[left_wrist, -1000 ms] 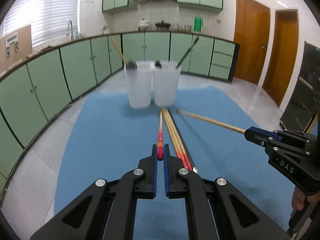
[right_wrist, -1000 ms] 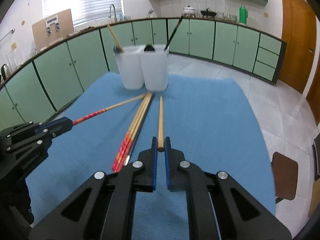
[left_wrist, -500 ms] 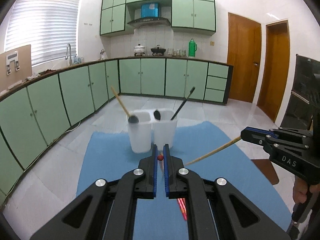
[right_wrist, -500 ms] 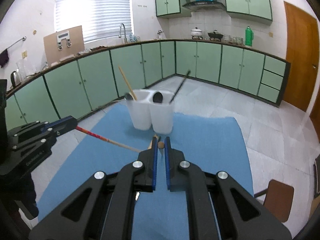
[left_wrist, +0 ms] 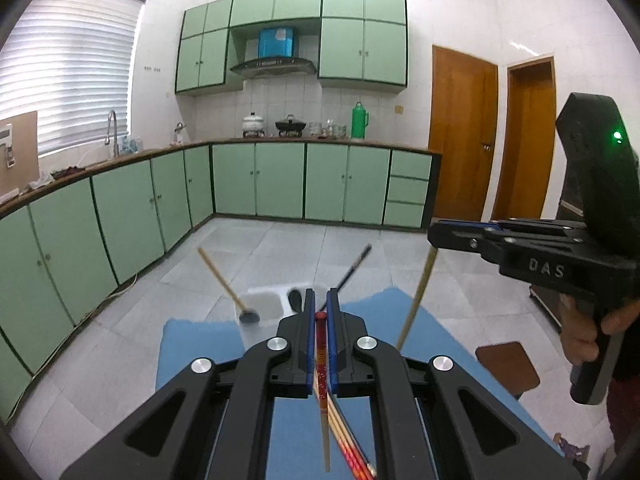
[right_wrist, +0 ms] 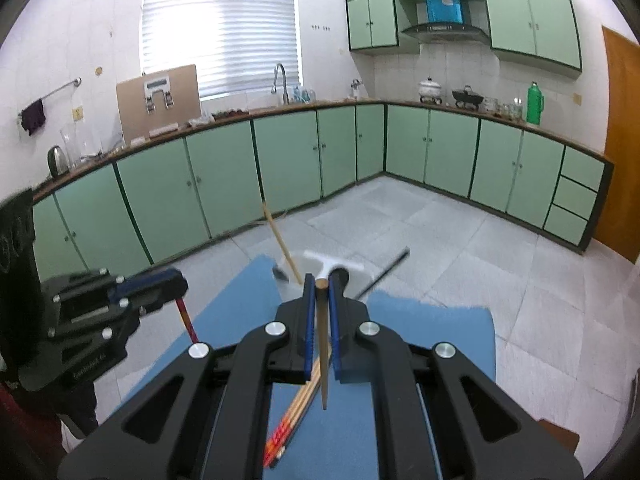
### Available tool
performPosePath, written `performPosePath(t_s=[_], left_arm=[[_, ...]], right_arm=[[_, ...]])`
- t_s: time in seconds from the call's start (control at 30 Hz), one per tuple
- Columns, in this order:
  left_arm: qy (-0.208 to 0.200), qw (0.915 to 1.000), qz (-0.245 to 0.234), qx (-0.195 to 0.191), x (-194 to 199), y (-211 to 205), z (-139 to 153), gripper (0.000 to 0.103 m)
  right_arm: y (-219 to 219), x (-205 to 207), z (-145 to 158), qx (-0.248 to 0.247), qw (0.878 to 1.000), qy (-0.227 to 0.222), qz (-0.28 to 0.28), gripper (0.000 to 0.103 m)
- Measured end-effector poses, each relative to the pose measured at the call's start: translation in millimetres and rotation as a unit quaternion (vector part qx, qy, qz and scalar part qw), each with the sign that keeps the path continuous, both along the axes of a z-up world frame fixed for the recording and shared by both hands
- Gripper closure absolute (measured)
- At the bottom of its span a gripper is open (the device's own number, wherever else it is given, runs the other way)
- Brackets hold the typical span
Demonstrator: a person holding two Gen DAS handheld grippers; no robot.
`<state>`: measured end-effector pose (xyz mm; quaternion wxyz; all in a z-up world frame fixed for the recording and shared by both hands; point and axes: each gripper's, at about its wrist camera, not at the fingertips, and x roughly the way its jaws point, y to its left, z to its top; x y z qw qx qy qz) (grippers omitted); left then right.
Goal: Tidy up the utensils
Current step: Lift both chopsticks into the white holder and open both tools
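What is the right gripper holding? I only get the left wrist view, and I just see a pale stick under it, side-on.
Observer: The right gripper has its fingers shut on the blunt top end of a plain wooden chopstick.
Operator: Where's its tip? My own gripper hides it.
Observer: The tip hangs over the blue cloth, beside the bundle of chopsticks lying there.
Operator: How does my stick hang, seen from outside?
Observer: The red-ended chopstick slants down from the left gripper toward the cloth; its lower part is hidden.
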<state>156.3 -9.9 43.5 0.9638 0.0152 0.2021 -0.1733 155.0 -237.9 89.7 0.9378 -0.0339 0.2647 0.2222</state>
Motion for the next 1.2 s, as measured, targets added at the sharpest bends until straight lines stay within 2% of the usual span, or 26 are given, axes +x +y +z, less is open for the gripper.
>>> performPosePath(t_s=[0.27, 0.43, 0.53, 0.67, 0.83, 0.93, 0.97, 1.03, 1.13, 1.2], left_arm=[[-0.071, 0.9973, 0.012, -0.011, 41.9, -4.0, 56.5, 0.098], [-0.103, 0.9942, 0.032, -0.003, 85.2, -8.9, 74.9, 0.098], [-0.114, 0.9928, 0.039, -0.001, 111.4, -11.7, 72.1, 0.098], [-0.108, 0.9928, 0.05, 0.016, 146.9, -17.7, 48.2, 0.098], [-0.051, 0.9968, 0.056, 0.026, 181.2, -17.2, 6.4, 0.097], [-0.023, 0.9977, 0.061, 0.019, 185.0, -8.3, -12.5, 0.089], [-0.022, 0.9975, 0.063, 0.021, 182.7, -6.0, -14.2, 0.086], [-0.023, 0.9974, 0.065, 0.02, 175.8, -3.2, -15.2, 0.072], [-0.026, 0.9973, 0.067, 0.018, 152.2, 0.7, -11.4, 0.062], [-0.03, 0.9971, 0.068, 0.015, 135.4, 2.9, -10.2, 0.052]], right_arm=[[-2.5, 45.0, 47.3, 0.028, 0.998, -0.059, -0.015, 0.097], [-5.5, 78.6, 55.9, 0.033, 0.996, -0.081, -0.031, 0.097], [-5.4, 97.6, 50.6, 0.029, 0.995, -0.091, -0.037, 0.097], [-5.2, 127.2, 29.7, 0.029, 0.996, -0.075, -0.041, 0.097], [3.2, 154.8, -8.4, 0.022, 0.999, -0.031, -0.034, 0.097], [6.6, 159.3, -28.9, 0.008, 0.999, -0.014, -0.037, 0.087], [7.3, 157.3, -31.1, 0.007, 0.999, -0.016, -0.038, 0.083], [6.6, 152.0, -32.2, 0.002, 0.999, -0.023, -0.044, 0.077], [-1.5, 138.2, -26.6, 0.005, 0.998, -0.039, -0.057, 0.063], [-10.3, 121.6, -19.7, 0.007, 0.996, -0.055, -0.069, 0.044]])
